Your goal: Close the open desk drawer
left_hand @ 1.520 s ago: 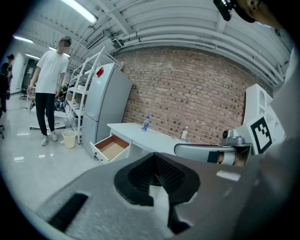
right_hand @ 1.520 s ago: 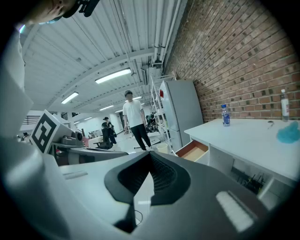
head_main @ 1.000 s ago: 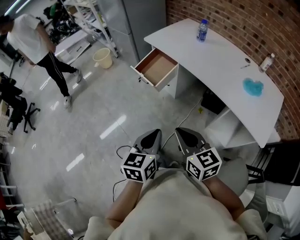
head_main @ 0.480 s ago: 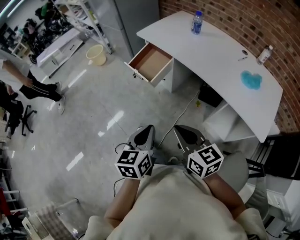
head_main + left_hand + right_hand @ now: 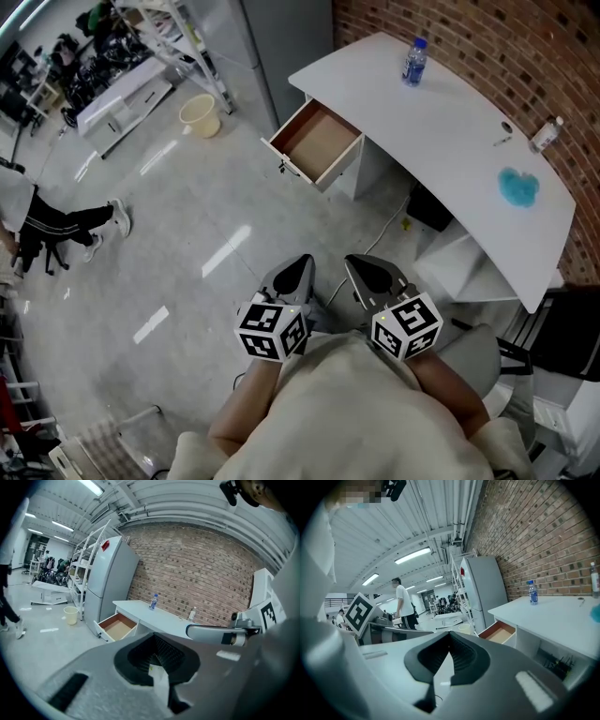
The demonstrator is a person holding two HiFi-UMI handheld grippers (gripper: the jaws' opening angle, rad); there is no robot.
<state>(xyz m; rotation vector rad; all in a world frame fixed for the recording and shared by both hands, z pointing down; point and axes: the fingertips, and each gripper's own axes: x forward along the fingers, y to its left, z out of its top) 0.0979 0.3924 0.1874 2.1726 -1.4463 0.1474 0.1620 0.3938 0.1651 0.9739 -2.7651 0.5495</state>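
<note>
The white desk (image 5: 450, 122) stands along the brick wall. Its wooden drawer (image 5: 317, 142) is pulled out at the left end and looks empty. The drawer also shows in the left gripper view (image 5: 116, 626) and the right gripper view (image 5: 500, 632). My left gripper (image 5: 298, 272) and right gripper (image 5: 367, 272) are side by side close to my body. Both point toward the desk, well short of the drawer, with bare floor between. Each is shut with nothing in it, as their own views show for the left gripper (image 5: 154, 639) and the right gripper (image 5: 449, 641).
A water bottle (image 5: 413, 60), a blue cloth (image 5: 518, 186) and a small bottle (image 5: 547, 133) lie on the desk. A fridge (image 5: 281, 37) and a yellow bucket (image 5: 200, 114) stand left of the drawer. A person's legs (image 5: 56, 225) show at the left edge. A cable (image 5: 394, 220) lies on the floor.
The person in the white shirt has walked to the left edge, now mostly out of frame. Both grippers stay shut and side by side, and my view of the desk has shifted slightly.
</note>
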